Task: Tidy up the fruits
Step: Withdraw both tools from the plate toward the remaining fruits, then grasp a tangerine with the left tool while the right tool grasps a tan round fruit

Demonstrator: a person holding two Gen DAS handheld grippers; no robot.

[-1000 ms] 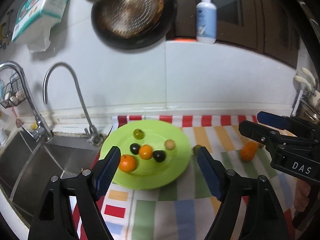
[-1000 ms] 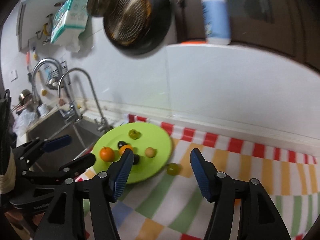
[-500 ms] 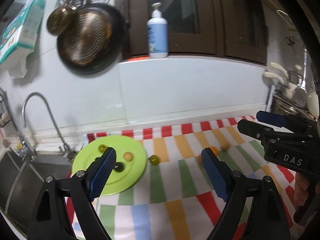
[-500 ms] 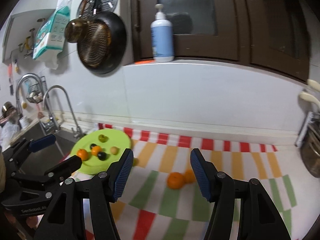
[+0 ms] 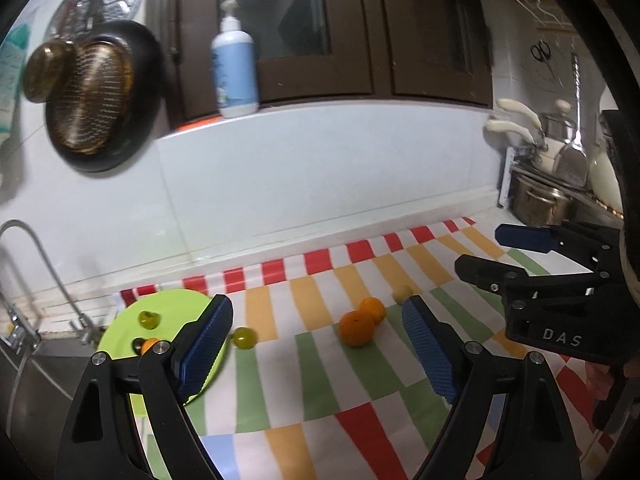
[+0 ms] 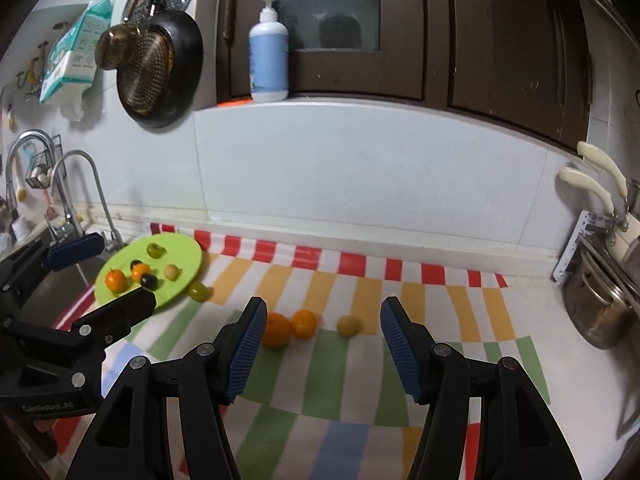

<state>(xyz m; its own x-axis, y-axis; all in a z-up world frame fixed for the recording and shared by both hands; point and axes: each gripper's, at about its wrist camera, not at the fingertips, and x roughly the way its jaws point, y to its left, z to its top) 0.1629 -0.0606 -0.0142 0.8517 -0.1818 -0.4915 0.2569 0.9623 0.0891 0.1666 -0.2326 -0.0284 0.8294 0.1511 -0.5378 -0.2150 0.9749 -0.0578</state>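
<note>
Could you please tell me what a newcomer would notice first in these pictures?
Probably the bright green plate by the sink, dotted with small fruits. Next, the two oranges lying touching on the striped cloth, straight ahead of the open right gripper.

Both grippers, the left gripper (image 5: 316, 344) and the right gripper (image 6: 320, 344), are black plastic with silver screws, ridged blue pads (image 6: 246, 344), and white lettering.

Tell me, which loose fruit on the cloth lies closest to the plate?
The green fruit, just off the plate's rim. The two oranges and the yellow fruit lie farther right.
</note>
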